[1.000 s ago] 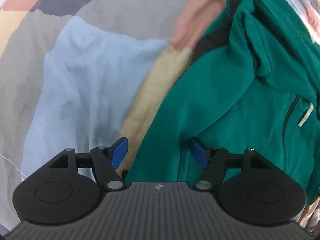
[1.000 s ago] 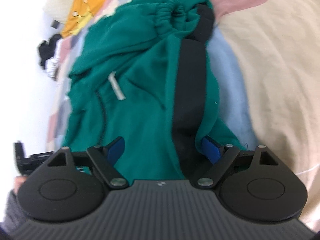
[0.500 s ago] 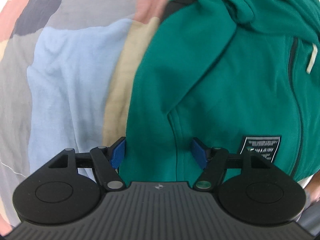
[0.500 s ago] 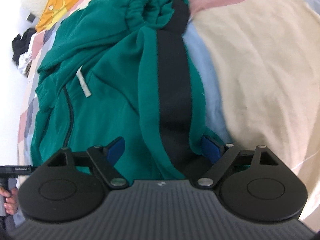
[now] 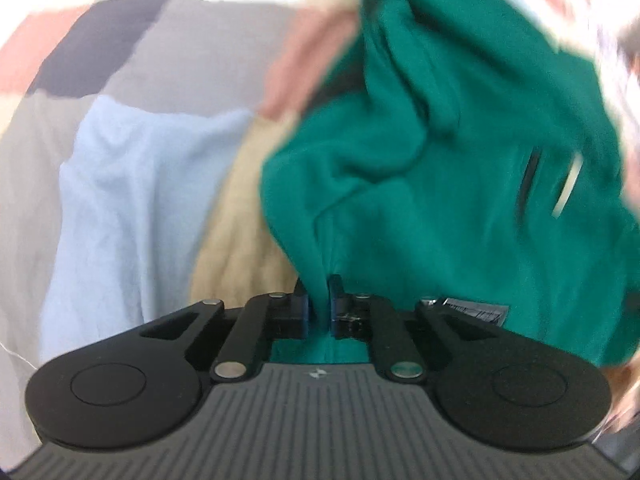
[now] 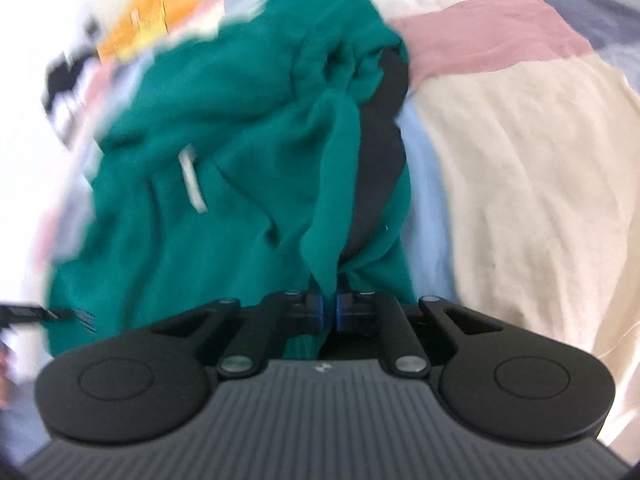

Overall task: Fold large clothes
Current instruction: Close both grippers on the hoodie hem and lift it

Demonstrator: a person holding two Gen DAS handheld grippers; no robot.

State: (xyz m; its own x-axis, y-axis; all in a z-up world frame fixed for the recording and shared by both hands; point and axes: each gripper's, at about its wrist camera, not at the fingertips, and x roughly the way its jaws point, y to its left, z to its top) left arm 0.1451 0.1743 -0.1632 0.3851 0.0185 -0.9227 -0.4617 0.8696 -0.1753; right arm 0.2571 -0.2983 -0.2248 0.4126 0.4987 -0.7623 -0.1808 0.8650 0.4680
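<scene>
A green zip hoodie [image 5: 460,200] lies bunched on a patchwork bedspread [image 5: 132,200]. My left gripper [image 5: 318,300] has its jaws closing, and the blue pads pinch a fold at the hoodie's lower left edge, which rises off the bed. A black label [image 5: 476,314] sits just right of that grip. In the right wrist view the hoodie [image 6: 240,160] shows a black side stripe [image 6: 376,168] and a white drawstring [image 6: 192,184]. My right gripper [image 6: 329,304] also has its jaws closing, pinching a green fold beside the stripe.
The bedspread [image 6: 520,180] spreads in cream, pink, grey and light blue patches on both sides of the hoodie. An orange cloth item [image 6: 160,12] and a dark bundle [image 6: 60,80] lie at the far left of the right wrist view. Both views are motion-blurred.
Both grippers went from wide open around the hoodie's edges to shut on pinches of green fabric. The left one has lifted, pulling its edge up into a peak.
</scene>
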